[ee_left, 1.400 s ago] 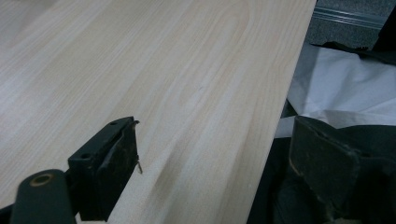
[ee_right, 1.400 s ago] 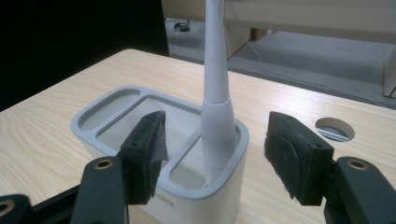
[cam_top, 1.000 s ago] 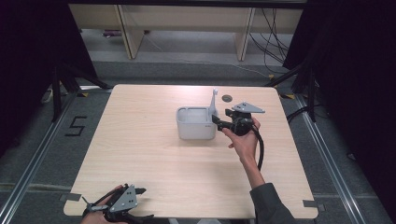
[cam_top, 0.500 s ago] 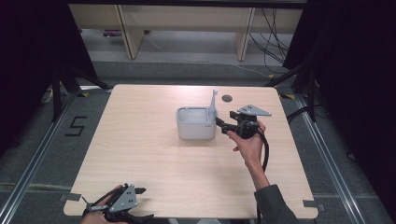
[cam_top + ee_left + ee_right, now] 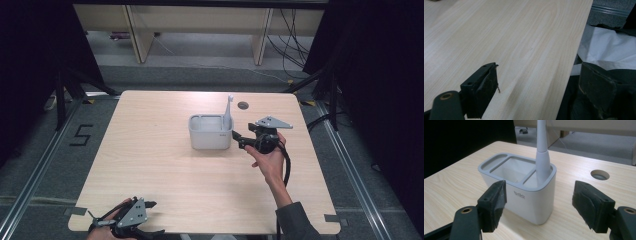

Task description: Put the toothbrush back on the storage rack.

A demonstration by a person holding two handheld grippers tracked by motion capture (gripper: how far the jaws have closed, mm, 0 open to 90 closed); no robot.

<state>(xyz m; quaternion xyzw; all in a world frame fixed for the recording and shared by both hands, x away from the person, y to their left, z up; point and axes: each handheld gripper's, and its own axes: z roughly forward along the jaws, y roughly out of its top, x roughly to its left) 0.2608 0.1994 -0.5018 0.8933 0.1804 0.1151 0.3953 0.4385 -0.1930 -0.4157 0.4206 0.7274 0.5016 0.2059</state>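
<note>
A white holder (image 5: 210,134) with a grey rim stands upright near the table's middle. A pale utensil handle (image 5: 228,107) rises from its narrow end compartment (image 5: 541,167). My right gripper (image 5: 238,138) hovers just right of the holder, jaws open and pointed at it. In the right gripper view the holder (image 5: 524,195) sits just ahead of the open right gripper (image 5: 542,205), untouched. My left gripper (image 5: 152,218) rests low at the table's near left corner. It is open with nothing in it, and in the left gripper view (image 5: 539,87) one jaw hangs past the table edge.
A round cable hole (image 5: 243,105) lies in the tabletop behind the holder. The wooden table (image 5: 150,150) is bare on its left half. Dark and white cloth (image 5: 609,47) lies beyond the near edge beside the left gripper. Shelving and cables sit past the far edge.
My right gripper has drawn back a little from the holder, to the right and toward the near edge. The left gripper has stayed where it was.
</note>
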